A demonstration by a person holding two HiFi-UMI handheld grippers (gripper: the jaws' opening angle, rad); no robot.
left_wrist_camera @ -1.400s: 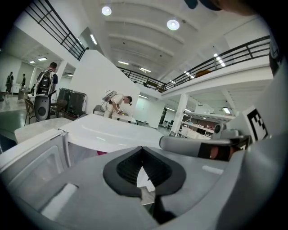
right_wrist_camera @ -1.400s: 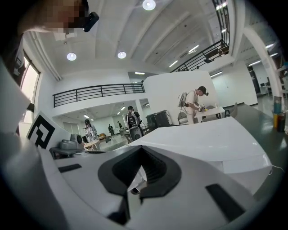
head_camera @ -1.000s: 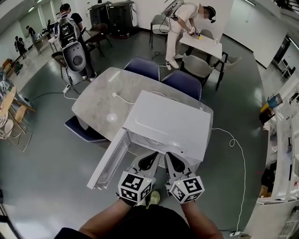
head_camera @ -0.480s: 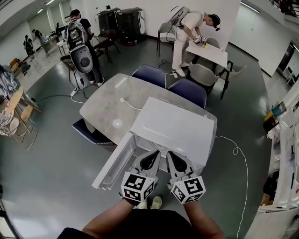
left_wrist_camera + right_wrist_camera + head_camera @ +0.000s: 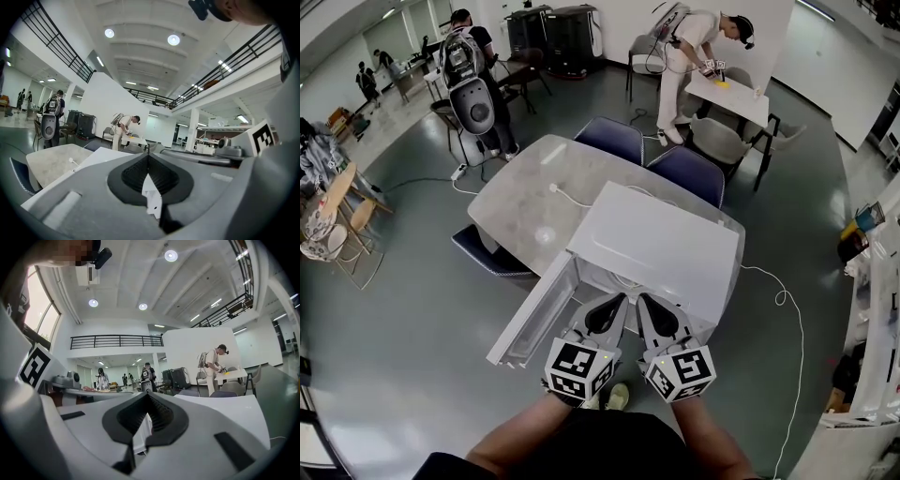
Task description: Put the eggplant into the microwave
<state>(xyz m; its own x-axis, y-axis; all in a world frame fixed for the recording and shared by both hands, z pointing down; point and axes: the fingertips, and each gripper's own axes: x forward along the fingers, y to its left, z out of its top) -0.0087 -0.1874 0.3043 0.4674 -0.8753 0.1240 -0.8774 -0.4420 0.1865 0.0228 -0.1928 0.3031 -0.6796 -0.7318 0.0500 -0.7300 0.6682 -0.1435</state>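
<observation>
At the near edge of the grey surface [image 5: 525,202] stands the white microwave [image 5: 661,248], its long axis lying left to right and its door [image 5: 534,314] swung open leftward. Just before its opening, the left hand-held gripper [image 5: 617,302] and right hand-held gripper [image 5: 643,302] point at it, both fully closed and empty.

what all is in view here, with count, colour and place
microwave: one, white, on the table's near end, door open to the left
table: one, pale grey, mid-floor
chairs: three, blue, two at the table's far side, one at its left
cable: one, white, on the tabletop behind the microwave
people: several, one in white back right, others back left
left gripper: one, grey, jaws shut, empty, before the microwave
right gripper: one, grey, jaws shut, empty, beside the left
</observation>
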